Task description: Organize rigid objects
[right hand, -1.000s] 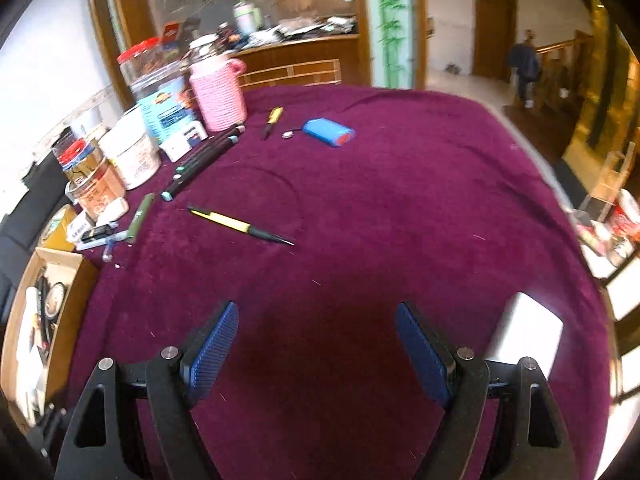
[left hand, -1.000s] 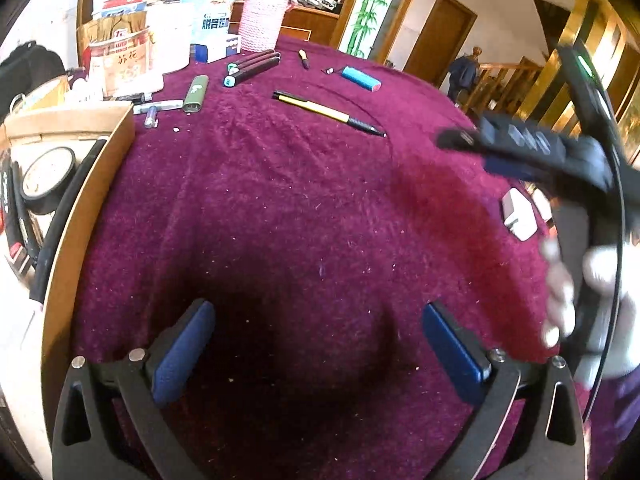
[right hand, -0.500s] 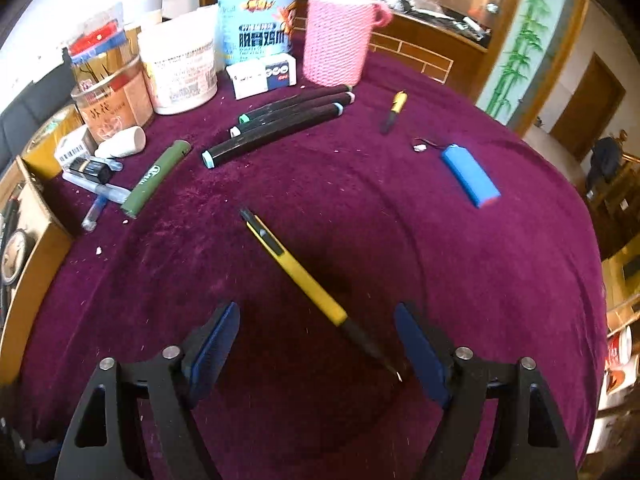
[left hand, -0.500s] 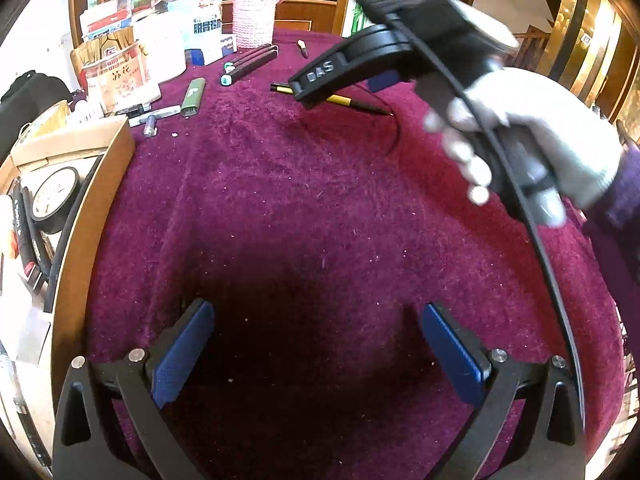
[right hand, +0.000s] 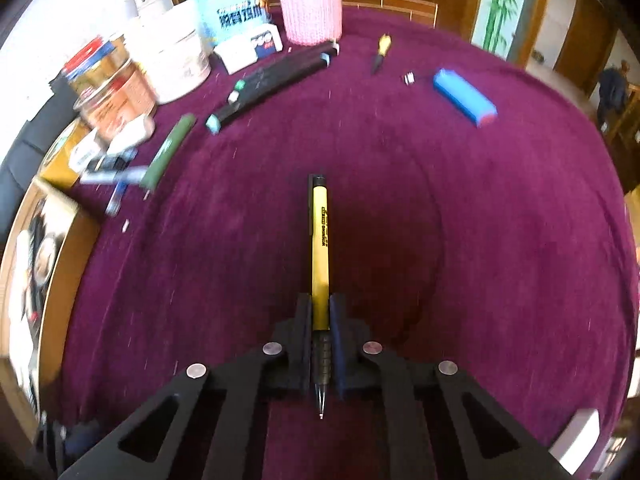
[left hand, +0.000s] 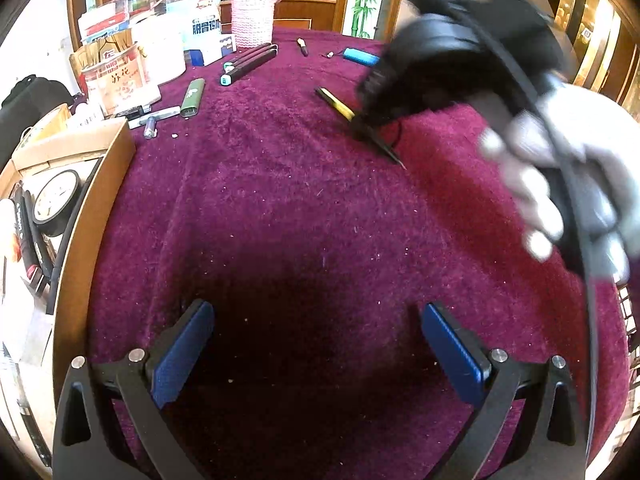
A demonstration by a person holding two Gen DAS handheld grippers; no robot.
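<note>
My right gripper point(right hand: 320, 316) is shut on a yellow and black pen point(right hand: 319, 240), which points away along the fingers with its tip toward the camera. In the left wrist view the right gripper point(left hand: 372, 128) is low over the purple cloth, and the pen point(left hand: 340, 106) sticks out from it. My left gripper point(left hand: 316, 344) is open and empty above bare cloth. Black markers point(right hand: 276, 84), a green tube point(right hand: 168, 152), a blue lighter point(right hand: 464, 96) and a small yellow tool point(right hand: 382, 50) lie on the cloth farther back.
A cardboard box point(left hand: 84, 208) with tape and other items sits at the left edge. Jars, tins and a pink knitted jug point(right hand: 310, 0) crowd the back left. A white object point(right hand: 576, 436) lies at the right edge of the round table.
My right gripper came down over the yellow pen, turned in line with it and closed on it. My left gripper stayed open in place.
</note>
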